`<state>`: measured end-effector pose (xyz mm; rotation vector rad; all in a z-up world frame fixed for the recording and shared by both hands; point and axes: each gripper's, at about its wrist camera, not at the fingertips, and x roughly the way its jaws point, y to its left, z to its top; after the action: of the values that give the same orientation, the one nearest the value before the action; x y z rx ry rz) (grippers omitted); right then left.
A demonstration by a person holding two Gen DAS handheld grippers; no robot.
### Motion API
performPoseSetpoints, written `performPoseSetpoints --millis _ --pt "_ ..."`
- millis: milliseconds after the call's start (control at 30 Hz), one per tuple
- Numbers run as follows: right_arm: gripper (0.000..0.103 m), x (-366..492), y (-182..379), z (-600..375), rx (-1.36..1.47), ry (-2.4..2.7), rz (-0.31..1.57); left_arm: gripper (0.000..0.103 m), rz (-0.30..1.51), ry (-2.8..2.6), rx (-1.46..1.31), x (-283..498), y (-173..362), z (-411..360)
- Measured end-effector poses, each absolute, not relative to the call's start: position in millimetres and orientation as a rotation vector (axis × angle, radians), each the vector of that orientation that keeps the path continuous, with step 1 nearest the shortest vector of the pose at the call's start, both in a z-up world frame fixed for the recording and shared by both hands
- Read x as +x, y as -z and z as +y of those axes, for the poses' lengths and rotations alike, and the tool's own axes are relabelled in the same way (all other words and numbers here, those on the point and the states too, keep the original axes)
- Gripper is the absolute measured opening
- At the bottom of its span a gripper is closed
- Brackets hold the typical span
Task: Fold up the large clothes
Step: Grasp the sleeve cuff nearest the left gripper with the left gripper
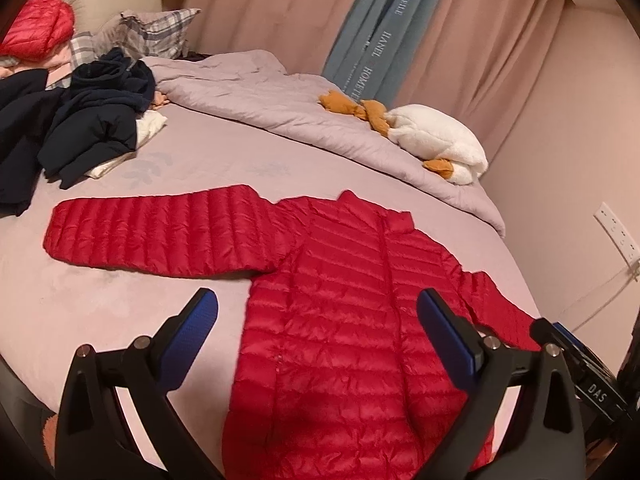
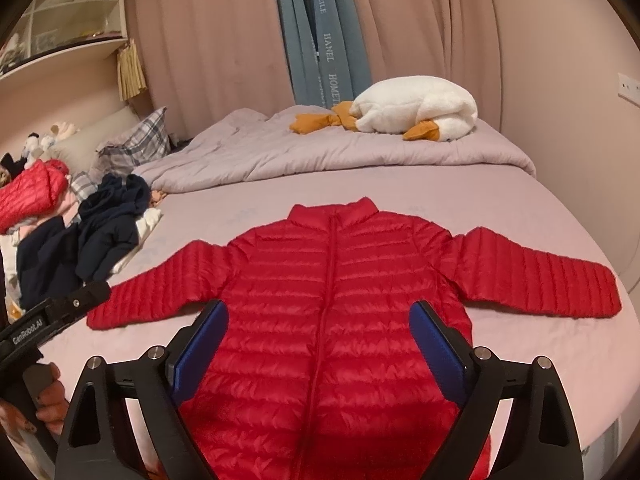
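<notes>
Left hand-held gripper: jaws spread wide, nothing held; both blue pads are seen clear of the fabric, poised above the lower body of the jacket. Right hand-held gripper: jaws likewise spread wide, nothing gripped; it is poised over the jacket's lower front, one pad on each side of the zip line. Part of a person's hand is seen at the lower left of the right wrist view, wrapped round the left device's handle.

One red quilted jacket is laid flat, front up, on the bed, collar pointing away toward the curtains. Two sleeves are counted, both stretched out sideways from the body; the zip is closed.

Beyond the collar, one grey duvet is bunched across the far part of the bed. On it lies one white plush toy with orange parts, probably a goose; the distortion at that range leaves it uncertain.

To the left of the jacket, well apart from its sleeve, one heap of dark navy clothing is noted, the number of garments in it not countable. Behind it, a second red quilted garment rests on a pile, beside one checked pillow. Pink curtains close the background.
</notes>
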<state>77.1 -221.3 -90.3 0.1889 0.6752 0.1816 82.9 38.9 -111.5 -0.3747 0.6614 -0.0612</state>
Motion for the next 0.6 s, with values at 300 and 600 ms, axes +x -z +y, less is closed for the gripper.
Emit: performPoseSetpoints --millis 300,600 --pt "0.087 76 95 -227 0.211 -0.167 0.68 0.099 0.625 -0.085 -0.527 87 116 95" --pt "0.071 81 103 -247 0.28 -0.127 0.684 0.089 0.54 -0.511 -0.796 86 150 230"
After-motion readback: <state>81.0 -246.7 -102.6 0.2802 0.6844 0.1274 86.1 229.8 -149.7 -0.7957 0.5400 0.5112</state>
